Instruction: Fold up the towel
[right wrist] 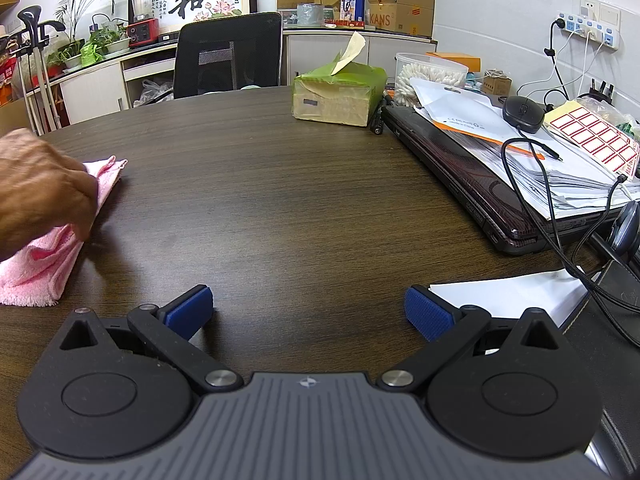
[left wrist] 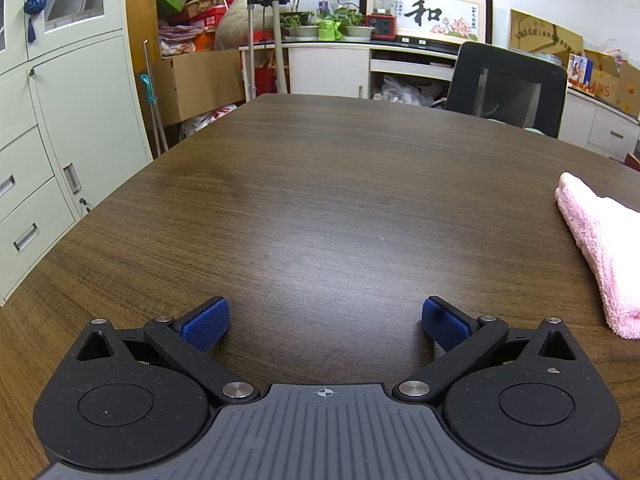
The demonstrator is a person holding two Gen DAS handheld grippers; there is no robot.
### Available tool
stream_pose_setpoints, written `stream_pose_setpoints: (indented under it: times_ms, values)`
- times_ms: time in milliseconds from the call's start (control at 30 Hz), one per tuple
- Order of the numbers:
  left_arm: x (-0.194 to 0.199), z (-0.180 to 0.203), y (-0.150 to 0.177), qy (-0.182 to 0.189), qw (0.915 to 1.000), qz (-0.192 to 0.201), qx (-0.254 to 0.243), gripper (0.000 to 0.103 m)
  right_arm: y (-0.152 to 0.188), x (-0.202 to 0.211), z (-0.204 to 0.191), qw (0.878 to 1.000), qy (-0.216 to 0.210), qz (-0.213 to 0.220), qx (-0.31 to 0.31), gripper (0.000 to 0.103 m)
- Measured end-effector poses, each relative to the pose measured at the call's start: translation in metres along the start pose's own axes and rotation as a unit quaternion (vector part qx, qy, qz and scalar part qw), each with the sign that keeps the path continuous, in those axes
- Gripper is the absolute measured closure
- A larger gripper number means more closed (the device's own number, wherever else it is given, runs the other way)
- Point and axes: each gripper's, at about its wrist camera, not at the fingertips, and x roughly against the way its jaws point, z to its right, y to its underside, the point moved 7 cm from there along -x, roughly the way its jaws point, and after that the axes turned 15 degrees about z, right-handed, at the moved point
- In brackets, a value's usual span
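A pink towel (left wrist: 604,248) lies folded on the dark wooden table (left wrist: 320,184), at the right edge of the left wrist view. In the right wrist view the same towel (right wrist: 44,268) sits at the far left, and a bare hand (right wrist: 44,188) rests on top of it. My left gripper (left wrist: 325,323) is open, low over bare table, well left of the towel, with nothing between its blue pads. My right gripper (right wrist: 308,312) is also open and holds nothing, to the right of the towel.
A black office chair (left wrist: 508,88) stands at the table's far side. On the right of the table are a green tissue pack (right wrist: 340,96), a dark laptop (right wrist: 472,172) under papers, a mouse (right wrist: 524,114), cables and a white sheet (right wrist: 516,292). Grey cabinets (left wrist: 52,132) stand at left.
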Motion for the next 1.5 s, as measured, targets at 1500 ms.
stream_pose_setpoints:
  times_ms: [1500]
  values:
    - [-0.0006,-0.0029,-0.0008,-0.003,1.0,0.0,0.002,0.0,0.0,-0.0001,0.0,1.0,0.0,0.0,0.0,0.0]
